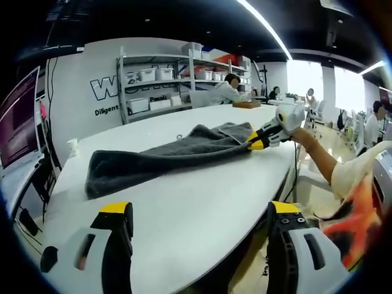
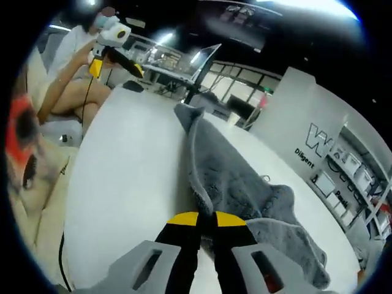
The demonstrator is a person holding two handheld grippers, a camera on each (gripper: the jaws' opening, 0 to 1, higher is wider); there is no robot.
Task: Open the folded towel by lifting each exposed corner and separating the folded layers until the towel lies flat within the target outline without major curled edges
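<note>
A dark grey towel [image 1: 165, 156] lies stretched and rumpled across the white table [image 1: 184, 214], still folded in layers. In the left gripper view my left gripper [image 1: 199, 236] hovers over the table's near edge, jaws wide open and empty, well short of the towel. My right gripper [image 1: 262, 138] comes in from the right, shut on the towel's right corner. In the right gripper view the right gripper [image 2: 206, 222] has its jaws pinched together on the towel [image 2: 217, 171], which runs away from them. The left gripper [image 2: 113, 61] hangs far off at upper left, held by a hand.
Shelves with white bins [image 1: 159, 79] stand against the back wall, with people seated at a far table [image 1: 229, 90]. A monitor [image 1: 18, 122] is at the left. A person's arm [image 1: 318, 156] reaches in from the right. An open laptop [image 2: 205, 61] sits beyond the table.
</note>
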